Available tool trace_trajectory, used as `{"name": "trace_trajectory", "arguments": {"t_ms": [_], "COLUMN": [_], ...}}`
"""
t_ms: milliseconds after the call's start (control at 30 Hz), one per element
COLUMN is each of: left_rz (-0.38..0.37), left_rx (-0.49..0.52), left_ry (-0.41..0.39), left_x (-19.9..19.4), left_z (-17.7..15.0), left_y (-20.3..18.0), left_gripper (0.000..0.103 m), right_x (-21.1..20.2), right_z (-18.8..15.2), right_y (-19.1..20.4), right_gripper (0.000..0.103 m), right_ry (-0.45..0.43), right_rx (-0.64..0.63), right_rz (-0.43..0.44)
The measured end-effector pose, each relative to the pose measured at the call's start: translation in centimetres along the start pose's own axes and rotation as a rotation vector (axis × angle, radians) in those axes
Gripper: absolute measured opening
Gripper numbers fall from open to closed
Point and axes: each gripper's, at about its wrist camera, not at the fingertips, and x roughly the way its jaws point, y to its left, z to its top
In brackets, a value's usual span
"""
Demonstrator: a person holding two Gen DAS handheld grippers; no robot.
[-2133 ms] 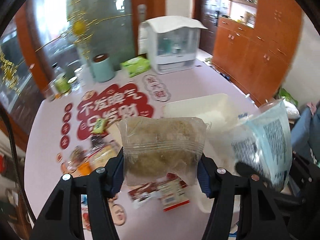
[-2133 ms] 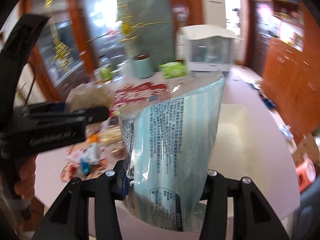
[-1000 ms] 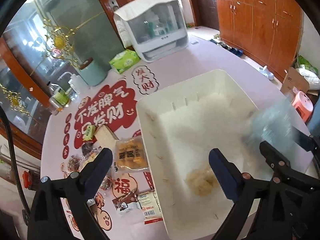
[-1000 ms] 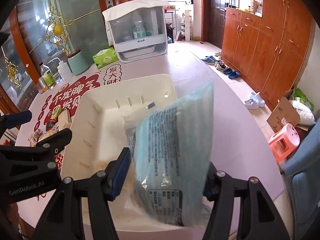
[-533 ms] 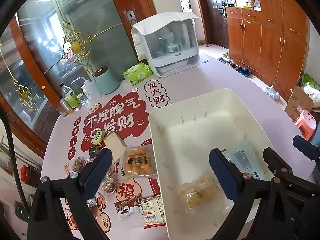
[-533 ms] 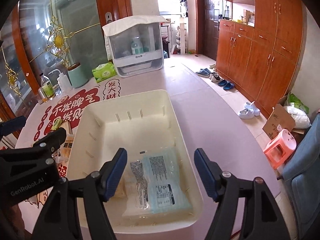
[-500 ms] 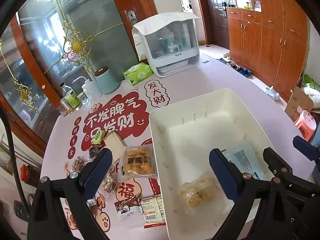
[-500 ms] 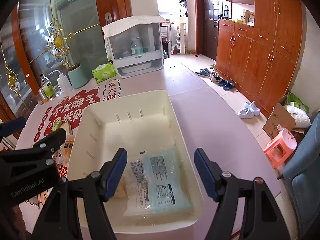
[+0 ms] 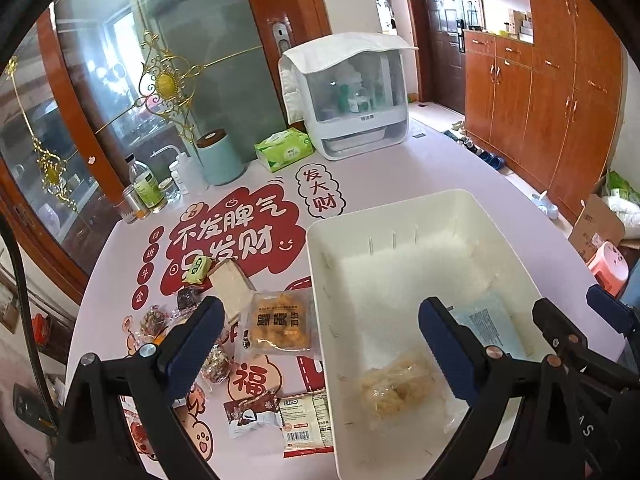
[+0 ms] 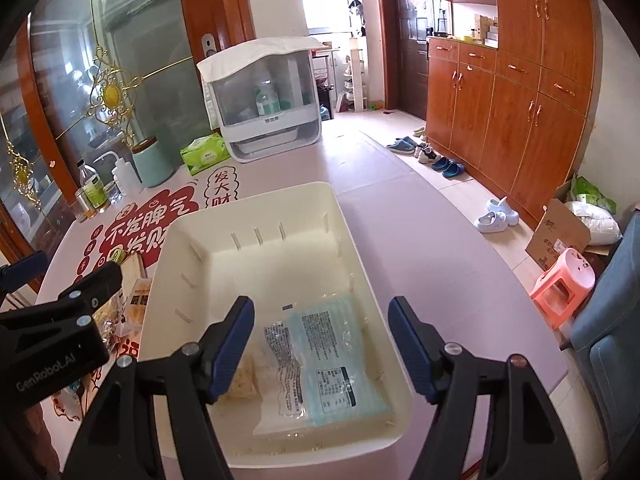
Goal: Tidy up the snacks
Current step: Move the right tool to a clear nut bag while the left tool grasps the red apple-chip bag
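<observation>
A white plastic bin [image 9: 392,210] [image 10: 256,200] stands on the pink table. In it lie a light blue bag [image 10: 336,356] [image 9: 488,320] and a clear bag of brownish snack [image 9: 396,388] [image 10: 246,376]. My left gripper [image 9: 320,316] hovers open over the bin's left wall, nothing between its fingers. Above the blue bag my right gripper [image 10: 322,312] is open and holds nothing. Loose snacks lie left of the bin: a yellow bun packet [image 9: 280,322], a dark red packet [image 9: 252,412], a white barcode packet [image 9: 306,420], and several small candies [image 9: 196,270].
At the table's far end stand a white covered cabinet [image 9: 352,96], a green tissue pack [image 9: 284,152], a teal canister [image 9: 218,158] and small bottles [image 9: 144,188]. Right of the table's edge are a pink stool [image 10: 564,280] and a cardboard box [image 10: 556,232].
The blue bag has left my right gripper and now lies flat in the bin beside the brownish bag. Both grippers have drawn back and up a little, jaws apart.
</observation>
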Motion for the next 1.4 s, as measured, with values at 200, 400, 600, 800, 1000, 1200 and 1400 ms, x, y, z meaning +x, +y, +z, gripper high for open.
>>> {"name": "trace_trajectory", "arguments": {"t_ms": [200,400,600,800,1000,1200,1400], "left_rz": [0.000,-0.009,-0.086,-0.109,-0.056,0.014,-0.028], "left_rx": [-0.037,-0.046,-0.040,-0.064,-0.121,-0.121,-0.151], "left_ry": [0.001,0.028,0.105,0.164,0.190,0.217,0.287], "left_x": [0.3,0.7,0.8,0.5,-0.3,-0.2,1.7], "left_z": [-0.3,-1.1,-1.7,-3.8,-6.6,-9.7,-12.8], "left_y": [1.4,2.6,4.8,9.7,18.8,26.4,31.0], "left_gripper": [0.098,0.098,0.098,0.098,0.098,0.098,0.098], "right_x": [0.0,-0.2,0.1,-1.0,-1.8,-0.9,0.6], "right_z": [0.0,0.1,0.2,0.2,-0.6,-2.0,-3.7], "right_y": [0.6,1.3,2.9,5.9,11.3,17.3,21.7], "right_gripper": [0.070,0.070,0.070,0.070,0.071,0.071,0.071], "right_ry": [-0.021,-0.064,-0.036,-0.031,0.005,0.096,0.170], "right_rx": [0.004,0.019,0.016,-0.042,-0.127,-0.138,-0.129], "right_rz": [0.012,0.019,0.083,0.184,0.253,0.299,0.316]}}
